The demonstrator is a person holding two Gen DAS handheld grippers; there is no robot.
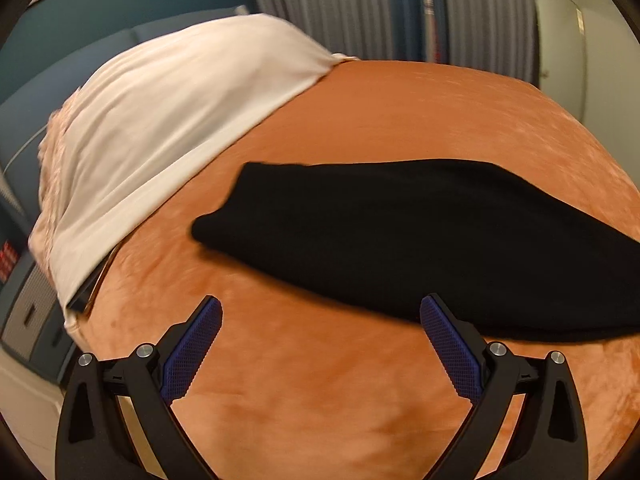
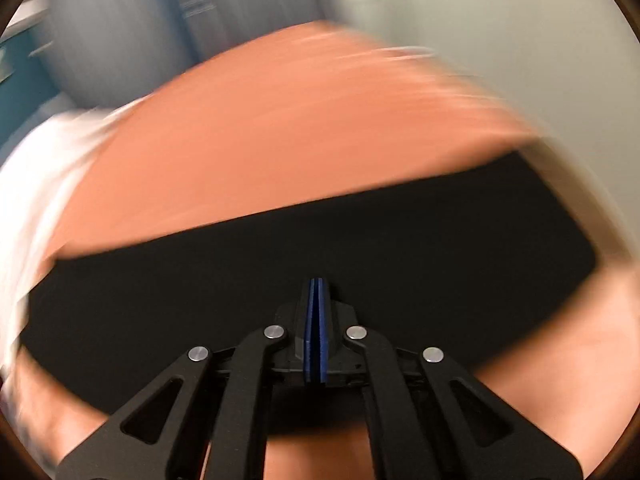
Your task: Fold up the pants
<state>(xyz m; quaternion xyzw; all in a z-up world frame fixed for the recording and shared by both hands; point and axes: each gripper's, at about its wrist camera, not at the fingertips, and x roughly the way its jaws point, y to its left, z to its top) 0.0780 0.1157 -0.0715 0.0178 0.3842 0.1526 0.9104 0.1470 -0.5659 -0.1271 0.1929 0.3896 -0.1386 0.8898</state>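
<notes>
Jaws first: your left gripper [image 1: 320, 312] is wide open and holds nothing. It hangs over bare orange blanket [image 1: 360, 112], and its right pad [image 1: 448, 340] just overlaps the near edge of the pants [image 1: 400, 240]. Your right gripper [image 2: 317, 292] has its pads pressed flat together over the black cloth. Whether any fabric is pinched between them I can't tell; no cloth shows in the seam.

Pants lie as a long, already narrowed black band across the blanket, running from about 9 to 3 o'clock in the left view, with the blunt end toward 9. In the right view the pants [image 2: 320, 248] fill the middle band, with corners at 9 and 3. White sheet [image 1: 168, 120] sits at 10 o'clock, apart from the pants.

My read: lengthwise fold looks done, end-over-end fold is next.

Tips:
- Right view is badly smeared, so slow that hand before you commit.
- Take the left gripper to the blunt end at 9 o'clock and grab both layers at the edge, not one.
- Pinch the matching corner with the right, lift both evenly, and keep the band taut.
- Lay edge onto edge and release low, so the plush blanket doesn't drag the bottom layer.
</notes>
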